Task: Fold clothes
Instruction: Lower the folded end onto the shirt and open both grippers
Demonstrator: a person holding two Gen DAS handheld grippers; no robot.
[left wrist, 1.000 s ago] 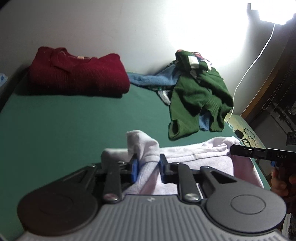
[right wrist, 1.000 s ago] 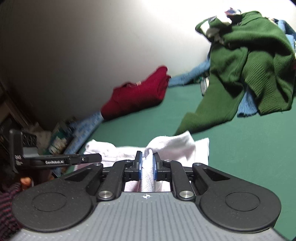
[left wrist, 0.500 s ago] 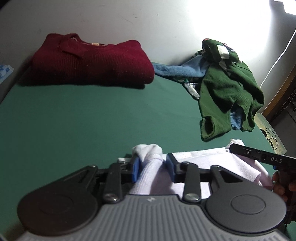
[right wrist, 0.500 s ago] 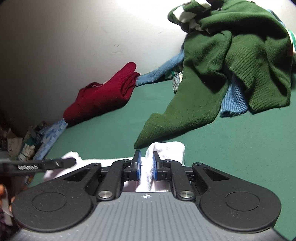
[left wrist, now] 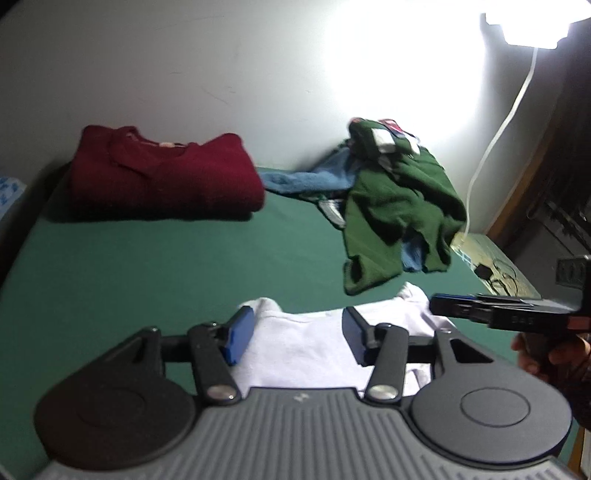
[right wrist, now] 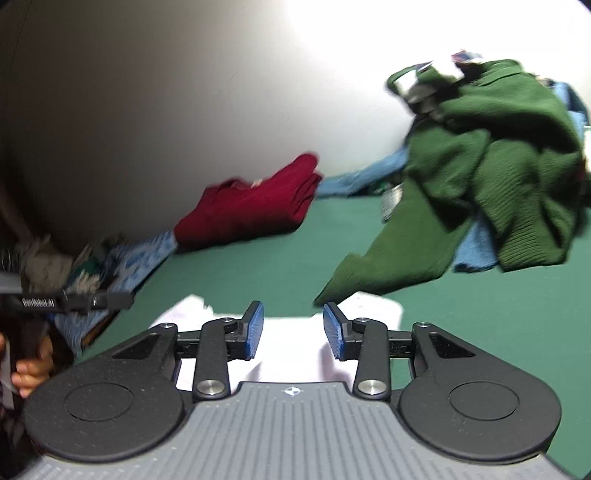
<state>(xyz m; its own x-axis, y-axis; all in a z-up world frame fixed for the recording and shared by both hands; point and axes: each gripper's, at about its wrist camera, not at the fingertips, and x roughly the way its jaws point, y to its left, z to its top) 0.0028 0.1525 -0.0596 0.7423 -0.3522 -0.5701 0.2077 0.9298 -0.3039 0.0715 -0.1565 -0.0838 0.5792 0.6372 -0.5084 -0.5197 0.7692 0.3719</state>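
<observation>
My own claw bodies cover the near part of the white garment (left wrist: 303, 339) in both views, so I cannot see its near edge. The green sweater (right wrist: 491, 173) is motion-blurred and hides most of the blue clothing (right wrist: 474, 251) beneath it. The lamp (left wrist: 532, 22) is blown out and cut by the frame.

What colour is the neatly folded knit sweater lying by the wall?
Dark red folded knit sweater; clearest in the left wrist view.

green table (left wrist: 155, 273): folded red sweater (left wrist: 162, 181), green sweater pile (left wrist: 399, 206), white garment (left wrist: 306, 343).
</observation>
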